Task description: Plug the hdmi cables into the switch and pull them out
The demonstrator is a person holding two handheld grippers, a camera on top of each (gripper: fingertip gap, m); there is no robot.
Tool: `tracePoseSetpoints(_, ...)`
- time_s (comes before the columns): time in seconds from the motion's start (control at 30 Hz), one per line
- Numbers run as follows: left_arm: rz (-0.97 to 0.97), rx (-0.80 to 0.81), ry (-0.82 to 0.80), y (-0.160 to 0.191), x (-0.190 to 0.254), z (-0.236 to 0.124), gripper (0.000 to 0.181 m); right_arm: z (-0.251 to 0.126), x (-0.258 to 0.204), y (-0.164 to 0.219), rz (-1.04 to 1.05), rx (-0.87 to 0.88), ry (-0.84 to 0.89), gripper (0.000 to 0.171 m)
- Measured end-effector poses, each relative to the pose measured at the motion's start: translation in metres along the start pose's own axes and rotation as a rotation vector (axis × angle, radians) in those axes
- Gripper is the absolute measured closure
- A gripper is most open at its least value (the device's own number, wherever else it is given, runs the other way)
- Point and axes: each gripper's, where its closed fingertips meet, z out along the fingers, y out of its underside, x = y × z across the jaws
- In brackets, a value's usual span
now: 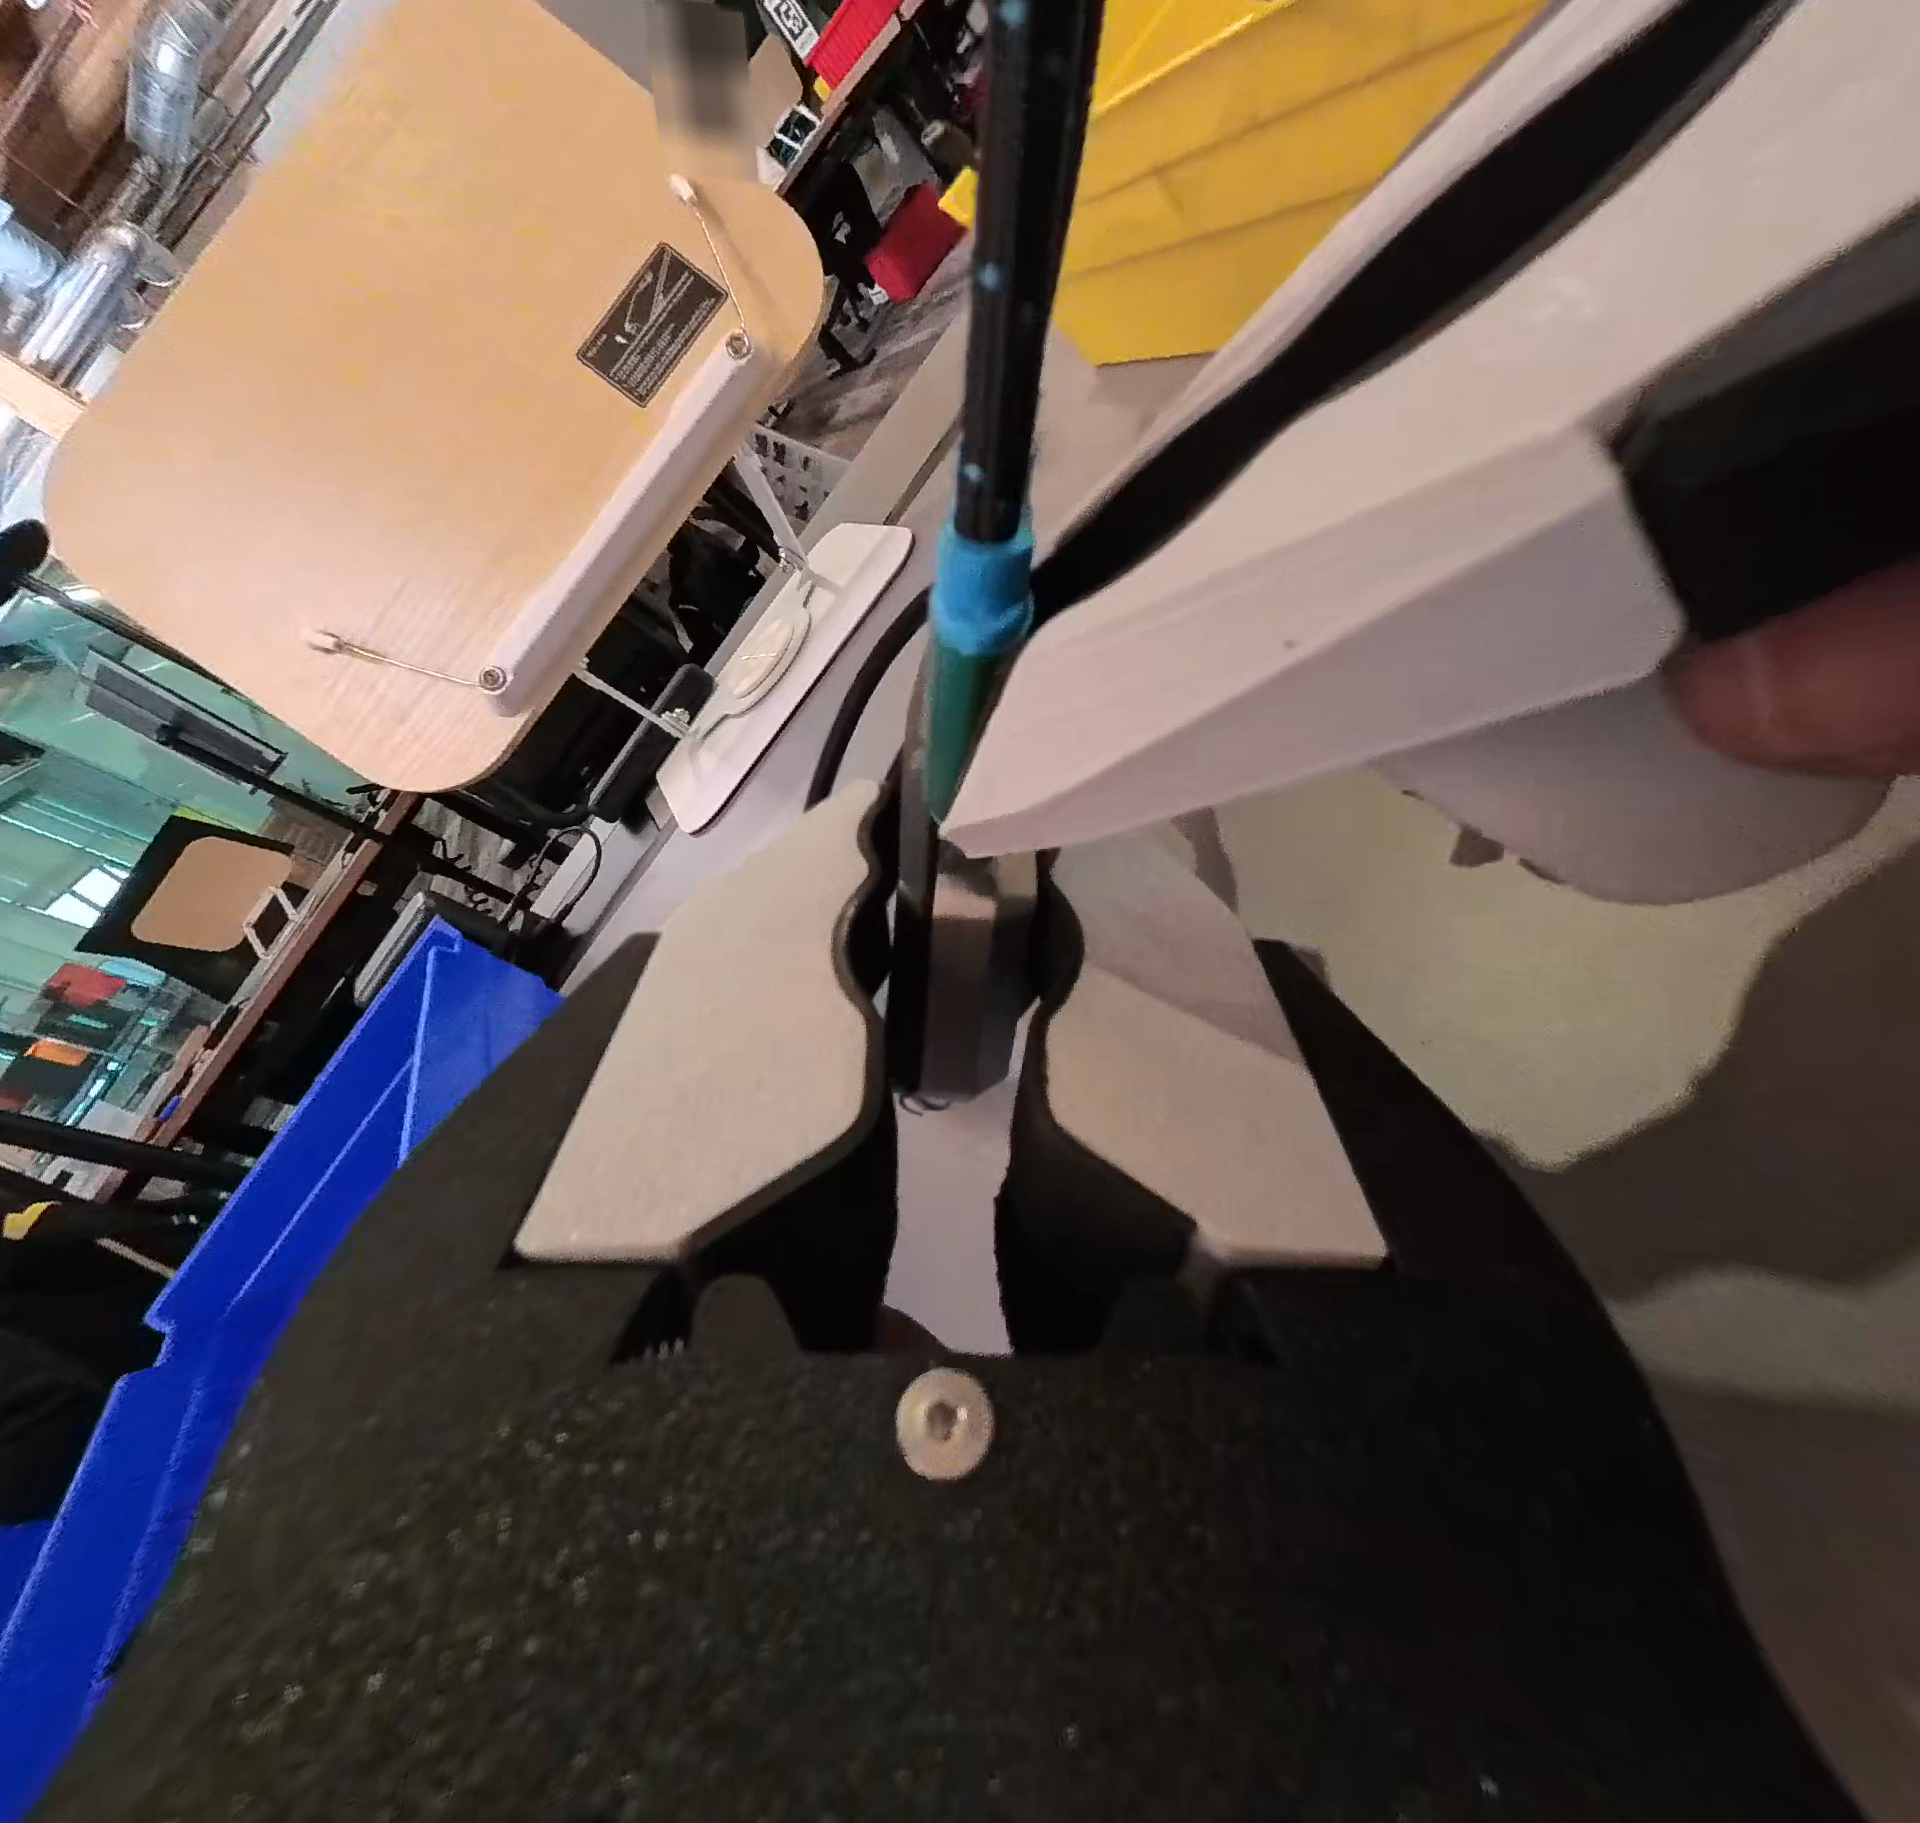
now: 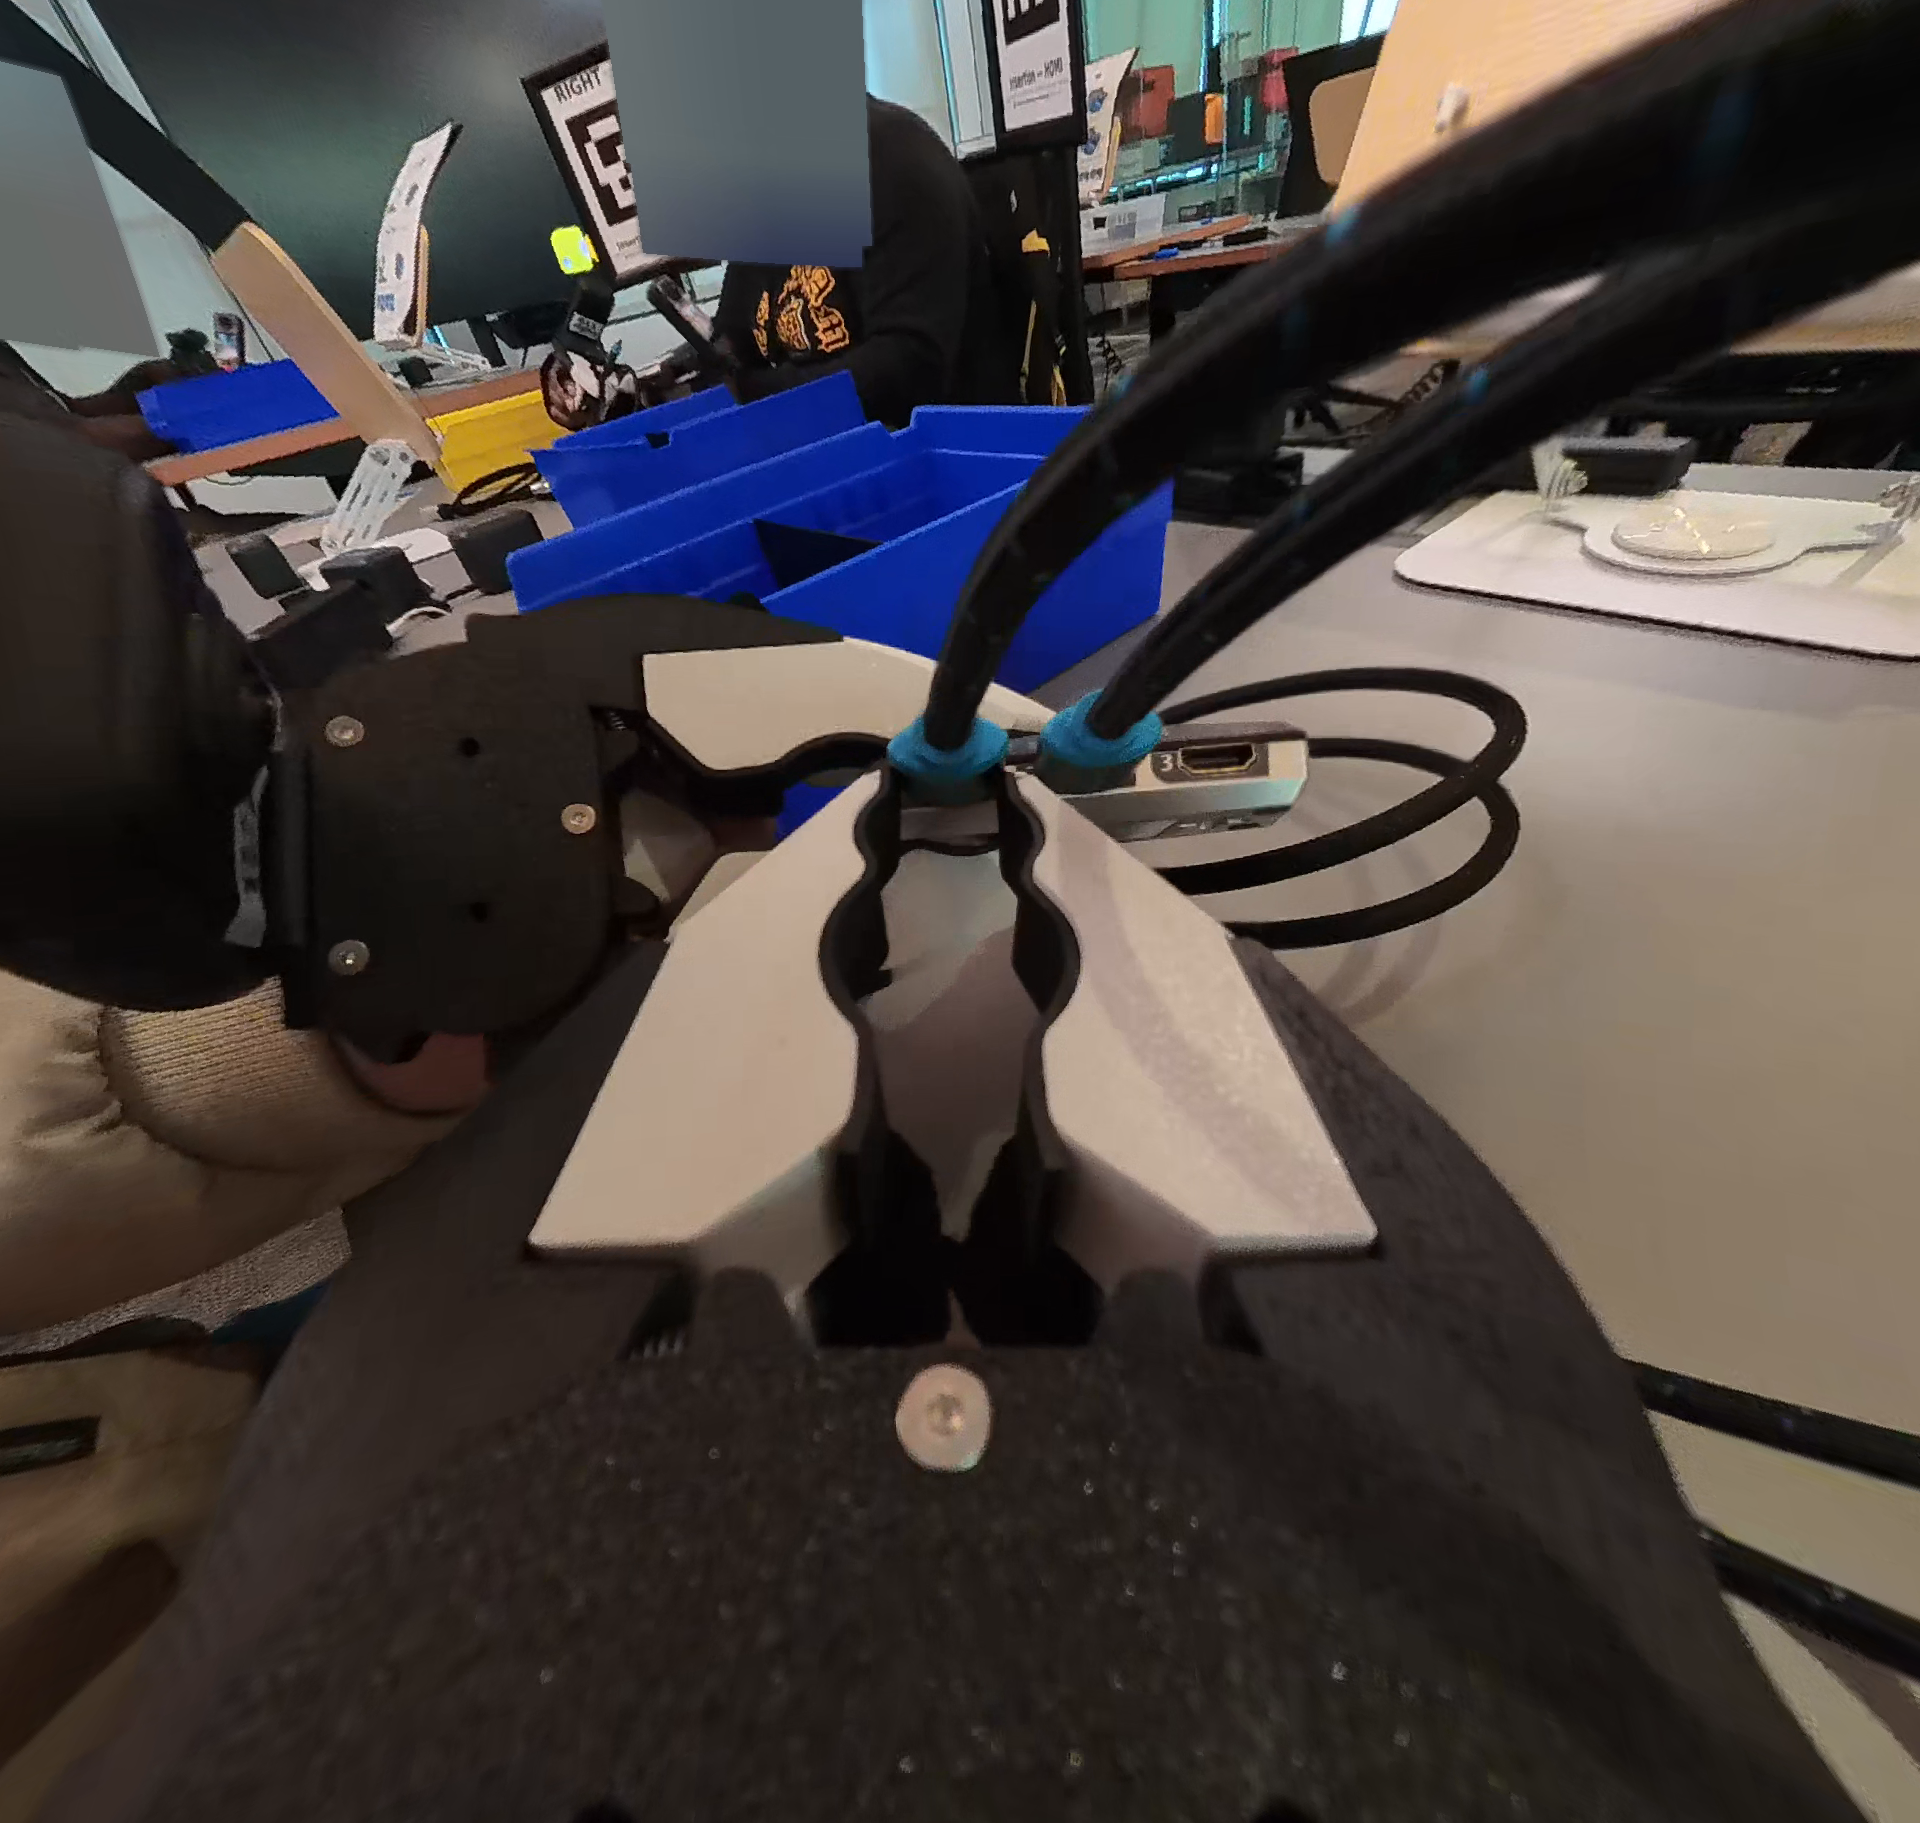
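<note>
The small silver metal HDMI switch [image 2: 1205, 786] sits low over the grey desk [image 2: 1558, 1046], with two black braided HDMI cables with blue collars [image 2: 1039, 568] plugged into its top face and one port beside them showing empty. The right gripper [image 2: 943, 807] is nearly closed, its grey fingers [image 2: 1132, 963] pinching the plug of the nearer cable [image 2: 940, 750] just under its blue collar. The left gripper [image 1: 951, 952] is closed down on the switch body from the side, bracing it; in its own view the grey block sits between the pads with a cable rising straight up. Whether the switch rests on the desk or is lifted clear cannot be told.

This looks like the pulling-out step on the first plug. The chief risk is that the right grip sits partly on the collar rather than the rigid plug shell, so a pull could slip along the braid or strain the cable. A pull off the port's axis could jam the plug or twist the switch out of the left gripper's narrow hold. The neighbouring plug [image 2: 1101, 739] stands just beside the right fingers and could be knocked. A blue plastic bin [image 2: 831, 526] lies behind, well clear
</note>
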Motion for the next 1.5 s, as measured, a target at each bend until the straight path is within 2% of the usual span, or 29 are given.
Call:
tracePoseSetpoints(0.27,-0.023,0.089,0.002,-0.018,-0.001,-0.002,0.159,-0.016,0.002,-0.014,0.005,0.087,0.023,0.156)
tracePoseSetpoints(0.3,-0.043,0.035,0.020,-0.009,-0.001,0.002,0.160,-0.023,-0.004,-0.020,-0.018,0.129,-0.016,0.171)
tracePoseSetpoints(0.33,-0.056,-0.051,0.050,0.009,0.000,0.008,0.159,-0.035,0.001,-0.039,-0.015,0.246,0.020,0.171)
tracePoseSetpoints(0.37,-0.063,-0.060,0.054,0.017,-0.002,0.009,0.159,-0.033,0.003,-0.040,-0.026,0.194,-0.002,0.171)
tracePoseSetpoints(0.47,-0.081,0.002,0.068,-0.002,-0.002,0.006,0.160,-0.023,0.005,-0.020,-0.002,0.089,-0.025,0.171)
tracePoseSetpoints(0.53,-0.004,0.019,0.044,-0.003,0.002,0.006,0.160,-0.015,0.003,-0.002,0.003,-0.020,-0.050,0.171)
tracePoseSetpoints(0.57,0.031,0.044,0.043,-0.005,0.004,0.006,0.160,-0.014,0.001,0.000,-0.006,-0.020,-0.060,0.169)
tracePoseSetpoints(0.63,0.075,0.069,0.036,-0.007,0.007,0.005,0.160,-0.012,0.001,0.006,-0.071,-0.052,-0.046,0.150)
tracePoseSetpoints(1.13,0.190,0.024,-0.034,-0.003,0.009,0.001,0.160,-0.021,0.002,-0.007,-0.194,0.011,0.085,0.148)
tracePoseSetpoints(1.37,0.209,-0.007,-0.074,-0.005,0.009,0.002,0.160,-0.020,0.006,-0.010,-0.075,0.050,0.078,0.151)
tracePoseSetpoints(1.5,0.230,-0.027,-0.051,0.000,0.011,0.003,0.160,-0.020,0.008,-0.003,-0.080,-0.012,0.037,0.152)
